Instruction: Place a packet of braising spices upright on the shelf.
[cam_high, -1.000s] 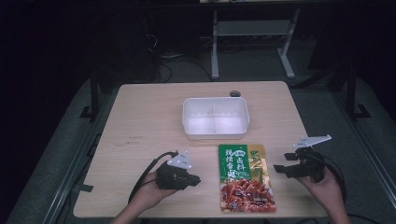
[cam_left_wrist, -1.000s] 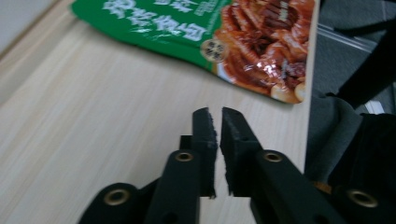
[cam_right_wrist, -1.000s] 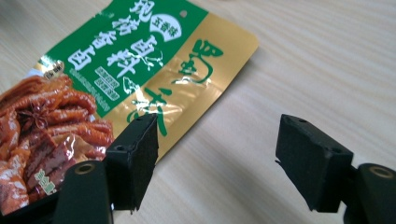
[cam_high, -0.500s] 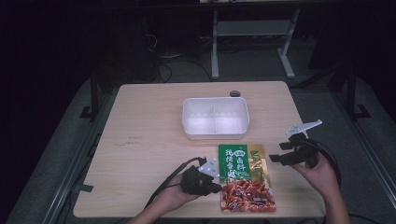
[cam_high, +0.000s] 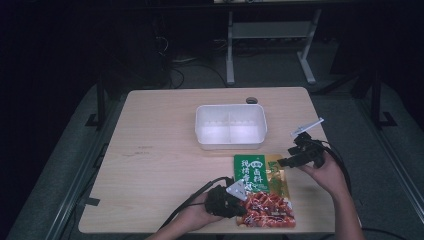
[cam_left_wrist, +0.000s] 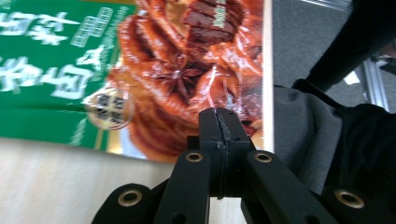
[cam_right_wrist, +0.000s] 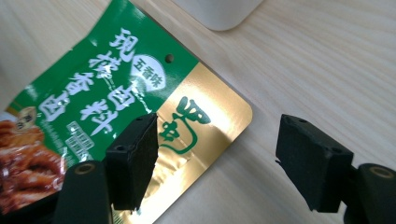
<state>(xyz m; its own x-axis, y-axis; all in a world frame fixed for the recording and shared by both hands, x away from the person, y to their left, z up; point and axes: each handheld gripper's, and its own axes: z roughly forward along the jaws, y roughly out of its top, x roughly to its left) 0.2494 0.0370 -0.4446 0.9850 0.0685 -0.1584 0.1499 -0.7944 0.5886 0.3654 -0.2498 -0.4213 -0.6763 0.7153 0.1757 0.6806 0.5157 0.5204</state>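
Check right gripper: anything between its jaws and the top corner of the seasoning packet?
Nothing visible. The right gripper has its jaws open over the gold top corner of the seasoning packet, with bare table around it. The left gripper, jaws shut, sits at the packet's lower red end.

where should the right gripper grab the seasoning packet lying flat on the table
Probably the gold top corner of the seasoning packet. The packet lies flat on the table, so only its thin edges offer a bite. The right gripper already stands open over that corner; coming in low from the packet's right side would slide one jaw under the edge. The left gripper is shut at the bottom end.
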